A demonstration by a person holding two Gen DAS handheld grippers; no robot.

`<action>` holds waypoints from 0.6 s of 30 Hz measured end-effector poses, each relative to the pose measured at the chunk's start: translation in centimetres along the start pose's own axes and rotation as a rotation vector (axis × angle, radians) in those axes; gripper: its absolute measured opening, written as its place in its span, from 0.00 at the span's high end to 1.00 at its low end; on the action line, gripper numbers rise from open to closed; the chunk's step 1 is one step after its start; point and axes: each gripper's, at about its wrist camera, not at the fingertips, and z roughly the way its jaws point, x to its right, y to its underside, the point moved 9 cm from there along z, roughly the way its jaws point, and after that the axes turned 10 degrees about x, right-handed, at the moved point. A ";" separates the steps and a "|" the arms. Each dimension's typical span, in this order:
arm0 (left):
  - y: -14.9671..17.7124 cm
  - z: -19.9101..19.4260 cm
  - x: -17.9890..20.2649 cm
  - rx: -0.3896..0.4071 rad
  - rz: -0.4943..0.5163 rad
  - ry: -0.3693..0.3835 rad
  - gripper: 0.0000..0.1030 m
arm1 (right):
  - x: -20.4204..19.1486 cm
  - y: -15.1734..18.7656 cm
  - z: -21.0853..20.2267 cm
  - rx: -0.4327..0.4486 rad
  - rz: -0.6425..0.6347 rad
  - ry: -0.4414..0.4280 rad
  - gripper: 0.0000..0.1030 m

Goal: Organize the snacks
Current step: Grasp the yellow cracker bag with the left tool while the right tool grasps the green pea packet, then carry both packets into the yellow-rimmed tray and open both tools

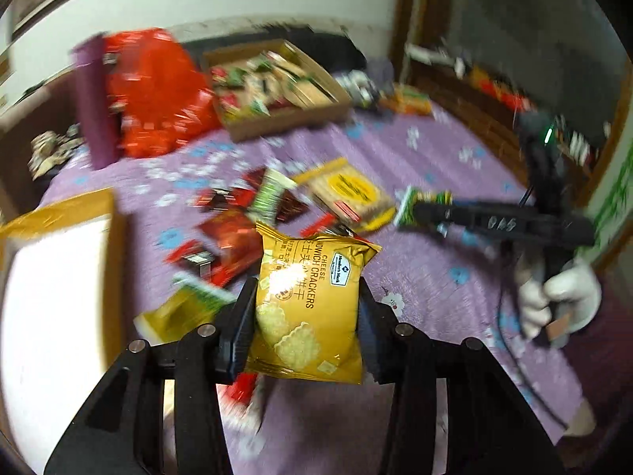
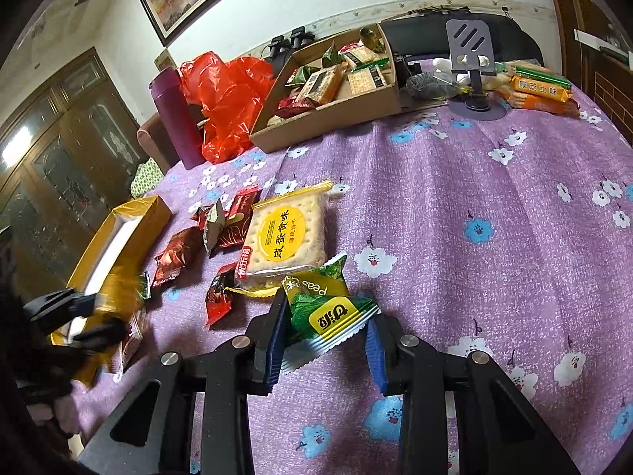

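Both grippers are loaded: left gripper [image 1: 306,312] fingers clamped on the yellow cracker pack [image 1: 308,308], right gripper [image 2: 326,330] on the green peas packet [image 2: 320,312], both above the desk [image 2: 474,277]. Next is probably dropping them into a box (maybe the gold one [image 2: 118,237], left).

In the left wrist view the far cardboard box [image 1: 277,91] and the red plastic bag [image 1: 158,91] are blurred, and in the right wrist view the left gripper [image 2: 85,316] is smeared and hides the near part of the gold box [image 2: 118,237].
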 end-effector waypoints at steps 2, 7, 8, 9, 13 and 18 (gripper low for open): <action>-0.1 -2.2 -1.9 0.040 -0.064 -0.025 0.57 | -0.1 0.1 0.0 0.007 0.003 0.009 0.65; 1.2 -7.3 -8.1 0.082 -0.176 -0.153 0.57 | -2.1 0.1 -1.3 0.036 -0.012 0.028 0.65; 1.7 -8.2 -9.6 0.084 -0.195 -0.192 0.57 | -2.8 0.2 -1.6 0.041 -0.014 0.019 0.65; 2.1 -8.7 -10.7 0.085 -0.210 -0.216 0.57 | -3.8 0.3 -2.0 0.044 -0.014 0.005 0.65; 4.3 -10.7 -15.1 0.090 -0.290 -0.309 0.57 | -10.4 1.3 -2.3 0.025 -0.069 -0.085 0.65; 6.9 -11.9 -19.4 0.075 -0.361 -0.394 0.57 | -20.7 3.2 -1.4 -0.038 -0.167 -0.222 0.66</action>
